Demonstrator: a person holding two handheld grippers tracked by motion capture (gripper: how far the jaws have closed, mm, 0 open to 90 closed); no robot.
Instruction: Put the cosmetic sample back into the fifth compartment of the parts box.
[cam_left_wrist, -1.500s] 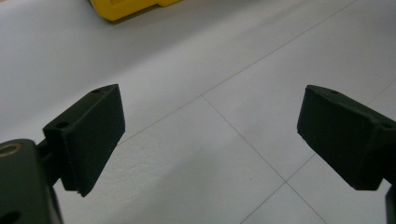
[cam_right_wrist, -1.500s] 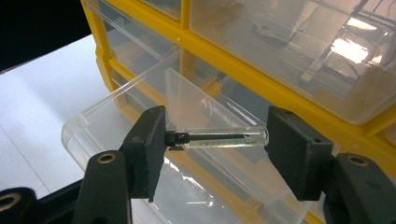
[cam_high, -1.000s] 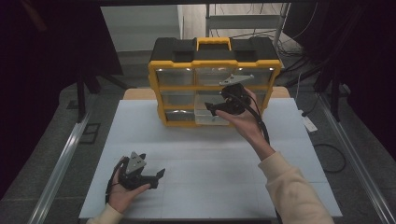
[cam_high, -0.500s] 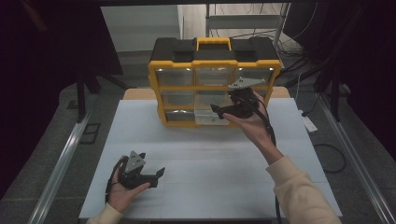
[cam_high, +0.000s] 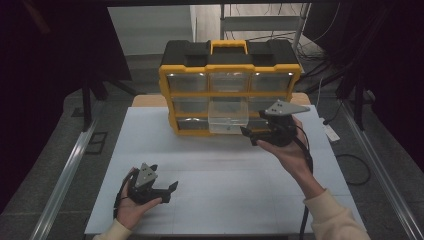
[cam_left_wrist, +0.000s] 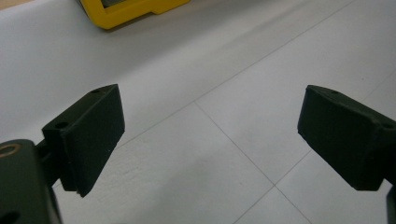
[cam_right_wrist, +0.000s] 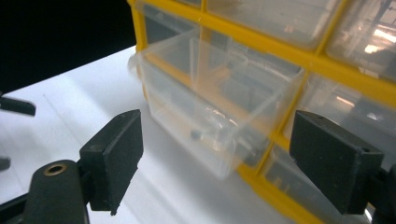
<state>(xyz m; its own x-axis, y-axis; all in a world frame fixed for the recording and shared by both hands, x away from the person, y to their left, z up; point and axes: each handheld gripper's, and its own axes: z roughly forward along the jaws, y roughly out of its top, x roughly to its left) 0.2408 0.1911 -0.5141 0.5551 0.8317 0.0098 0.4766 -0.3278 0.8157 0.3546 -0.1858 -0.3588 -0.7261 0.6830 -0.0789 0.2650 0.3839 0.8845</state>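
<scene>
— Since a second ago, the right gripper (cam_high: 248, 136) has slid from in front of the organizer (cam_high: 229, 87) out towards its right end and sunk a little; the left gripper (cam_high: 170, 190) hasn't shifted. From the high view, where does that leave things?

— One clear drawer (cam_high: 228, 119) in the middle column juts out of the yellow frame over the white table (cam_high: 230, 185). The right gripper sits just off the drawer's right front corner, jaws apart, holding nothing. The left one rests near the table's front edge, well apart from the cabinet.

— And the left gripper view?

— Both jaws are spread wide over bare table (cam_left_wrist: 210, 140), with nothing between them; a yellow corner of the organizer (cam_left_wrist: 133, 11) shows at the top.

— Right gripper view?

— Its jaws are wide, empty, framing the open drawer (cam_right_wrist: 210, 116). A small dark item (cam_right_wrist: 194, 135) lies inside (too small to name). I'd line up squarely with the drawer front, come in level and touch the rim gently, since thin plastic may twist or jam.

— Any writing?

— None I can read.
</scene>
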